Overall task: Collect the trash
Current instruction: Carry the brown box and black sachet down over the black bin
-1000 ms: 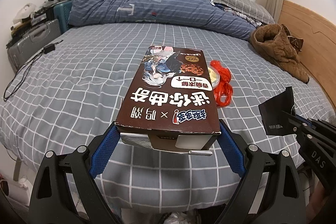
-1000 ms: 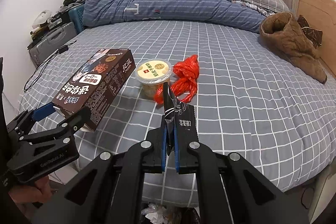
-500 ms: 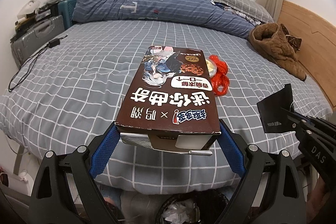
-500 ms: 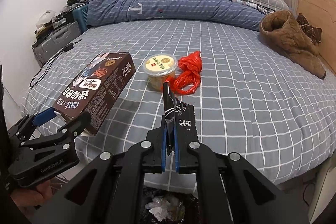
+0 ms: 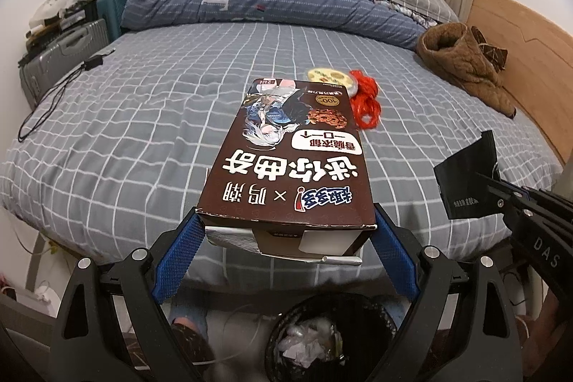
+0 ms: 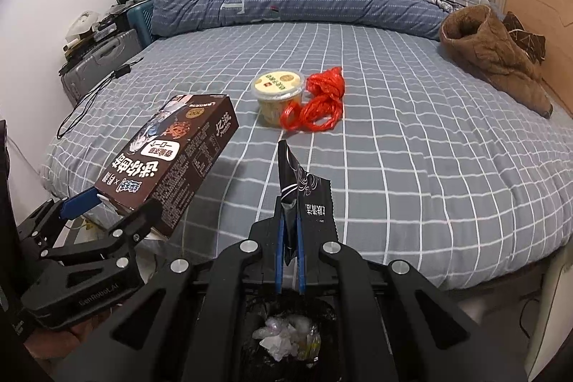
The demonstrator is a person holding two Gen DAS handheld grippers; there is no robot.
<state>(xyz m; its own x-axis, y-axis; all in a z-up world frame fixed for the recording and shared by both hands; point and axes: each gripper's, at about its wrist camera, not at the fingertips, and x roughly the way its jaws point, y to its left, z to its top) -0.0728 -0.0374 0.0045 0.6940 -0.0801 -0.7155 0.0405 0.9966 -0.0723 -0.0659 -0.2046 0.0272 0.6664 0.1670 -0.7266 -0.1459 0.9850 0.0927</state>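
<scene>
Bin (image 5: 324,342) newly visible, rim cropped

My left tongs (image 5: 286,231) grip a brown biscuit box (image 5: 286,160) — big white Chinese characters on its lid, seen upside down, and a round gold badge reading "100". My right tongs (image 6: 290,238) pinch a black wrapper (image 6: 308,196) with small white Chinese print, too small to make out. The arm of my right tongs shows "DAS" — the left one's body, "GenRobot.AI".
</scene>
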